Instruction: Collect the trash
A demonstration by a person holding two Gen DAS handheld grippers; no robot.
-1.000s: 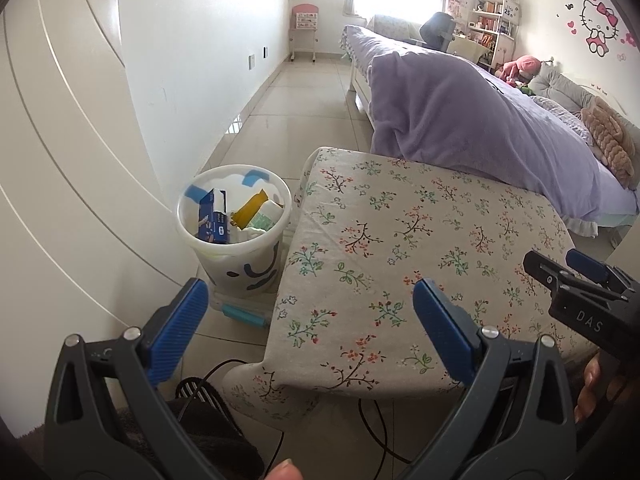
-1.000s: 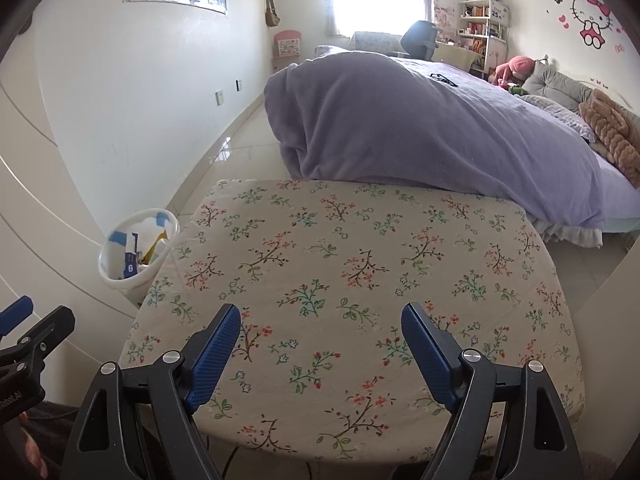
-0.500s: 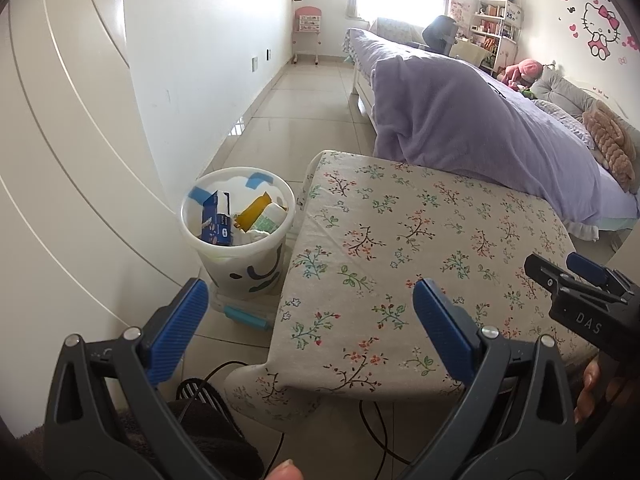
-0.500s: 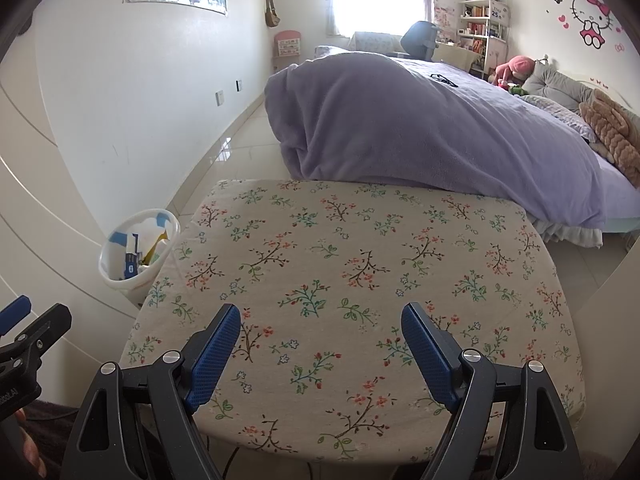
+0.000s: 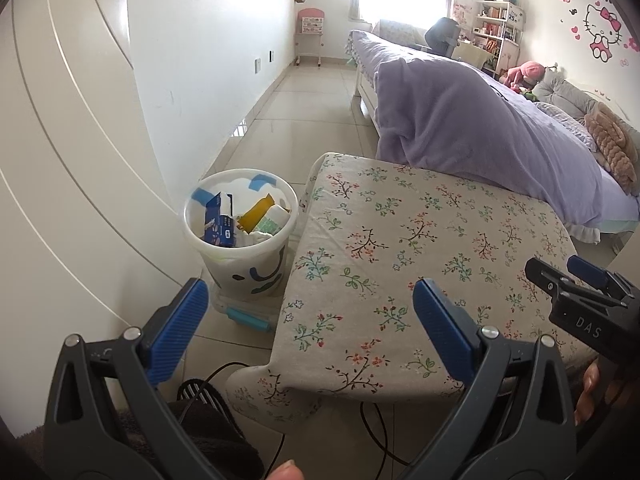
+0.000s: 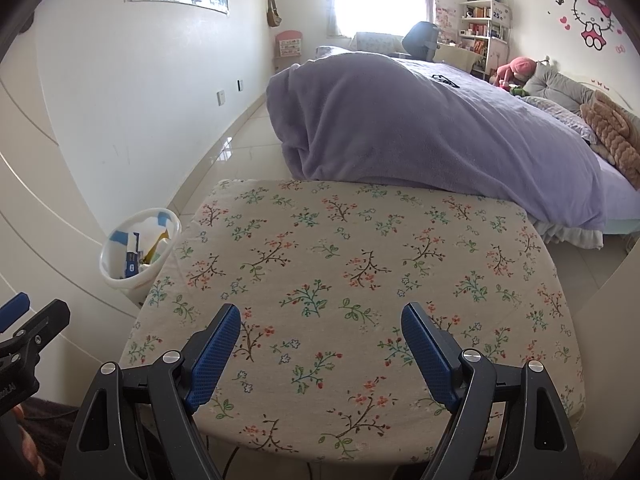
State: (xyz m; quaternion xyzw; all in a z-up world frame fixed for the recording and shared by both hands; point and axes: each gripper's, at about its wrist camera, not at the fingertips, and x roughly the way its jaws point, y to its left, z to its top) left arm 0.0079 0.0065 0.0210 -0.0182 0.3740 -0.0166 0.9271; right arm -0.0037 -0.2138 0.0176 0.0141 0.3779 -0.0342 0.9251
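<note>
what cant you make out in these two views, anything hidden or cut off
- Trash bin, left wrist view: its lower contents are hidden by its own wall and the packets on top.
- Trash bin, right wrist view: its near side is hidden behind the floral table.
- Floor under the table: covered in both views.
- Right gripper, left wrist view: cut off by the picture edge.
- Bookshelf items: too small.
</note>
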